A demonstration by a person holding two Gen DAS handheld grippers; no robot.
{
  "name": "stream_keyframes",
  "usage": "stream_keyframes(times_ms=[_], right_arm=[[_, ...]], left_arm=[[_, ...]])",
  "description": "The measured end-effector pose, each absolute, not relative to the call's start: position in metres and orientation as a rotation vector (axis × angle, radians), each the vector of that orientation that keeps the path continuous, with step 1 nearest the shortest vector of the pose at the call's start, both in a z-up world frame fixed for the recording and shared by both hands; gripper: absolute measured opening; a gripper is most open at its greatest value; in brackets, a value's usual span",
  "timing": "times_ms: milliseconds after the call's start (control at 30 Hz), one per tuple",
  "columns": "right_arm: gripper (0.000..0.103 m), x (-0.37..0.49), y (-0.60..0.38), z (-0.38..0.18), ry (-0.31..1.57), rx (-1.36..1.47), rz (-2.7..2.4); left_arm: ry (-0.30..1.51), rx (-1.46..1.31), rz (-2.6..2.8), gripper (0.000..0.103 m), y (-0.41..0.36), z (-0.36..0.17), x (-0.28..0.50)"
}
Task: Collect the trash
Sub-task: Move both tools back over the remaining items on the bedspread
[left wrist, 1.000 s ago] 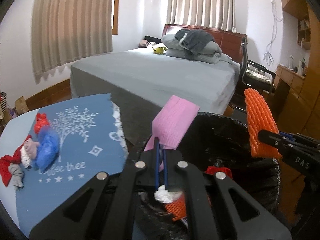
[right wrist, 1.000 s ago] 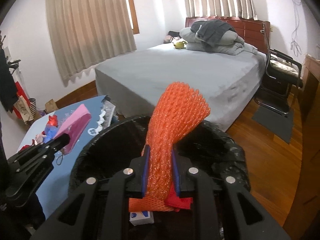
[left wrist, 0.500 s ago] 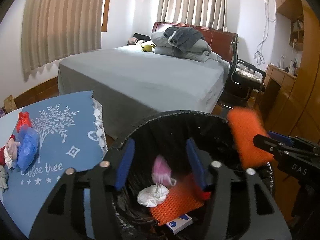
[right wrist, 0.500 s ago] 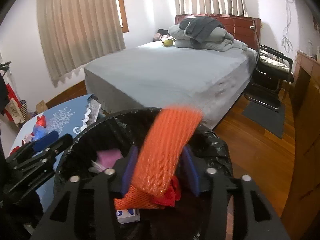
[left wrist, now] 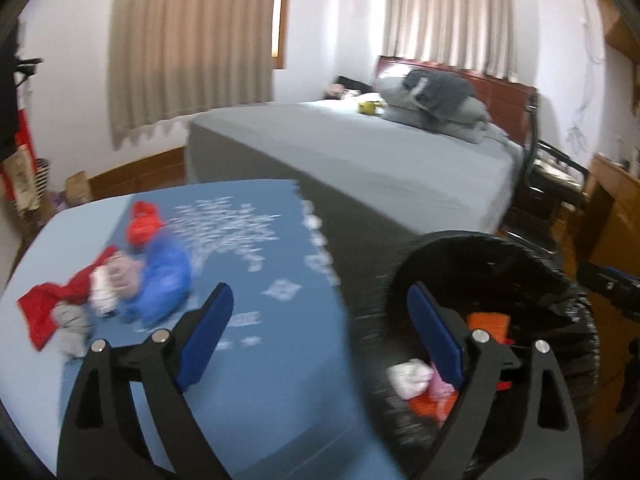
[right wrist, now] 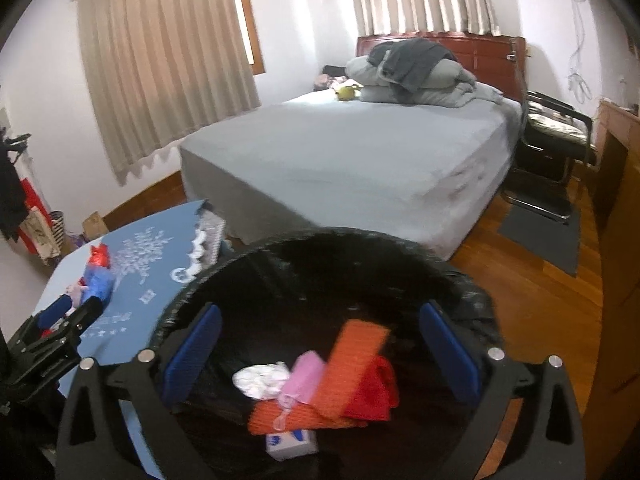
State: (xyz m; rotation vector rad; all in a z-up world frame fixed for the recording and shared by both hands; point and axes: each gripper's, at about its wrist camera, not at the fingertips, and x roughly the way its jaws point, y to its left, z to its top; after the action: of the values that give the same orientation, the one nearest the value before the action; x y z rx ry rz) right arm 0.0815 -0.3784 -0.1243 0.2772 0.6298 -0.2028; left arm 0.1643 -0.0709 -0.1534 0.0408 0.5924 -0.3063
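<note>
Both jaws just spread, nothing between: my right gripper over bin, left gripper facing table scraps.

Both grippers are standing wide, nothing between the pads.

The left gripper is pointing downward, and its jaws have just been opening. The right gripper is also tilting downward, and its jaws have just been opening too; its blue pads are touching nothing.

Black bin bag, orange mesh sleeve, blue white-printed tablecloth.
</note>
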Motion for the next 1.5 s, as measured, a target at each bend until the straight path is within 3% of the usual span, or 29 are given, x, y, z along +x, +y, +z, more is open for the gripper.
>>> stream_keyframes(times_ms=[633, 1067, 1300, 1500], right_arm=[[0.097, 0.165, -0.226, -0.132, 0.641, 0.182, 0.093], [0.097, 0.202, -0.167, -0.156, 0.678, 0.13, 0.16], [0.097, 0.208, -0.159, -0.163, 0.691, 0.117, 0.174], [0.097, 0.21, -0.152, -0.166, 0.702, 0.114, 0.181]], left_arm=[[0.626, -0.002, 0.08, 0.086, 0.101, -0.167, 0.187], [0.737, -0.053, 0.095, 0.06, 0.144, -0.196, 0.227], [0.8, -0.046, 0.101, 0.055, 0.14, -0.205, 0.24], [0.806, -0.074, 0.099, 0.045, 0.146, -0.207, 0.24]])
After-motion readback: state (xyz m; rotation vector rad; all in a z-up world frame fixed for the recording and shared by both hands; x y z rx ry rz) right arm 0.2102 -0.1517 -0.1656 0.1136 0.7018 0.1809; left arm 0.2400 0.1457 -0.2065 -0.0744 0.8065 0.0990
